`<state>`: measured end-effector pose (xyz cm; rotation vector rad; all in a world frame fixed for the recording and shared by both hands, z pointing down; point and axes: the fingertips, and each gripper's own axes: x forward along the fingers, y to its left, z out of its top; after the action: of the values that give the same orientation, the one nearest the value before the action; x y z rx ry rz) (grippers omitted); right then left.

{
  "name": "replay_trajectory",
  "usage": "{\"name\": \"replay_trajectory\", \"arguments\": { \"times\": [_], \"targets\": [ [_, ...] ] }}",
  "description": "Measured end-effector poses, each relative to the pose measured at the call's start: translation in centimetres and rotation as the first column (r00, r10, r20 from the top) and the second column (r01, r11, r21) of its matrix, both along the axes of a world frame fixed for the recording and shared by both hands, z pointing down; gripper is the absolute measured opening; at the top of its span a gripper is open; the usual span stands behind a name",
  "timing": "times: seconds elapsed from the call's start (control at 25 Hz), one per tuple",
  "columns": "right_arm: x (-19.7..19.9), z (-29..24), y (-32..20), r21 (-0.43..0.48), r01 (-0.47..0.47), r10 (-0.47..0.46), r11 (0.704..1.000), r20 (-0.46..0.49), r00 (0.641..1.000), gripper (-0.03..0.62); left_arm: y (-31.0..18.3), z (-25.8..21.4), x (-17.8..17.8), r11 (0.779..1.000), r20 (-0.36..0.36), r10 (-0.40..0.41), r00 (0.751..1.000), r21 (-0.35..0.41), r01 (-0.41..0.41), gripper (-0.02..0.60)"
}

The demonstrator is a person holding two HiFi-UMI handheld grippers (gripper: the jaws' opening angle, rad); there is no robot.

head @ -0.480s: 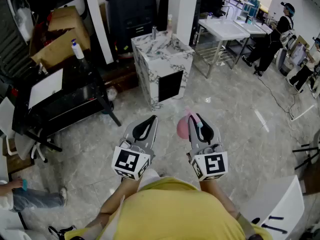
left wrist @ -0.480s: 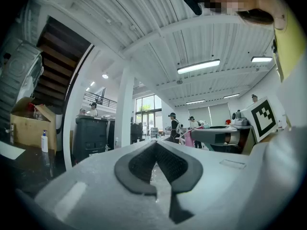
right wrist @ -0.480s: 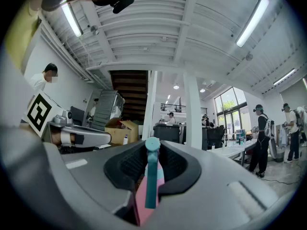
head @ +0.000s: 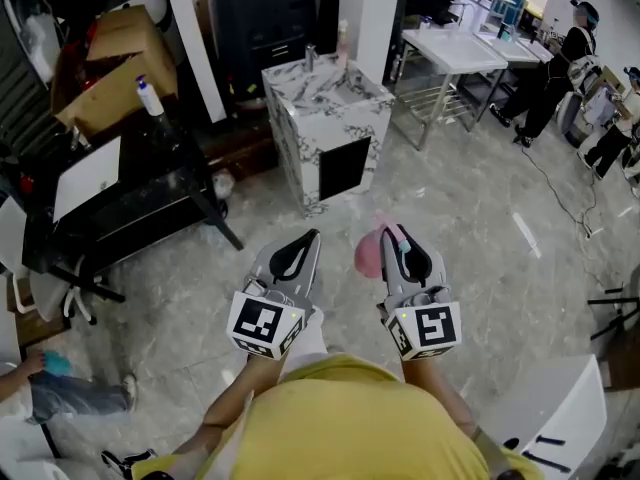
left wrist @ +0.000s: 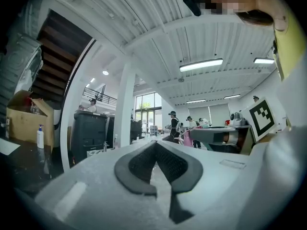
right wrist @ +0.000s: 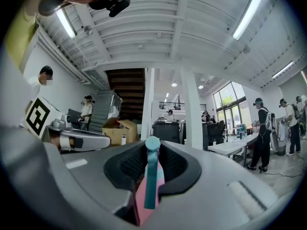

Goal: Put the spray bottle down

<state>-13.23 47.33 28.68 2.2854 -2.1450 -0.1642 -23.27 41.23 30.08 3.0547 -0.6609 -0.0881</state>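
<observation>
A pink spray bottle [head: 367,254] with a teal trigger [right wrist: 151,176] hangs over the floor in front of me. My right gripper [head: 396,234] is shut on it, and in the right gripper view the teal head stands up between the dark pads [right wrist: 125,166]. Level with it on the left is my left gripper [head: 305,238]; its jaws meet at the tip with nothing between them [left wrist: 156,145]. The left gripper view also catches the pink bottle [left wrist: 194,136] off to the right. Both grippers point level, side by side, a hand's width apart.
A marble-patterned cabinet [head: 325,128] stands ahead on the grey tiled floor. To the left are a black cart [head: 120,203] with a white sheet, a cardboard box [head: 110,68] and a white bottle [head: 150,98]. A white table [head: 455,48] and people [head: 560,58] are far right.
Both grippers hold their places, and the bottle stays gripped. The scene has shifted slightly in the head view, and the person at the lower left has moved.
</observation>
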Motion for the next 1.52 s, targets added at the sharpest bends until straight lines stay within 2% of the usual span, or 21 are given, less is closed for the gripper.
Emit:
{"name": "replay_trajectory", "arguments": {
  "times": [0.28,0.44,0.84,1.04,1.52],
  "targets": [
    [3.7,0.8,-8.4,-0.02,-0.021,0.021,1.0,0.007,1.0,0.064,-8.6,0.2,3.5,1.0,-0.011,0.009,1.0,-0.005,-0.009,0.002],
    [5.9,-0.2,-14.7,-0.002,-0.025,0.025,1.0,0.001,1.0,0.064,-14.9,-0.6,6.0,0.999,-0.016,0.018,1.0,0.029,-0.018,0.002],
    [10.9,-0.3,-27.1,-0.009,-0.093,0.093,0.996,0.006,0.996,0.064,-27.7,-1.0,11.2,0.995,-0.011,0.095,0.995,0.035,-0.095,0.002],
    [12.2,0.6,-30.4,-0.019,-0.137,0.137,0.99,0.013,0.991,0.064,-31.4,-0.3,12.8,0.991,-0.011,0.13,0.991,0.021,-0.13,0.002],
    [15.1,1.5,-35.4,-0.039,-0.144,0.145,0.989,0.024,0.989,0.064,-36.1,1.0,15.3,0.989,-0.006,0.148,0.989,-0.005,-0.148,0.002]
  ]
}}
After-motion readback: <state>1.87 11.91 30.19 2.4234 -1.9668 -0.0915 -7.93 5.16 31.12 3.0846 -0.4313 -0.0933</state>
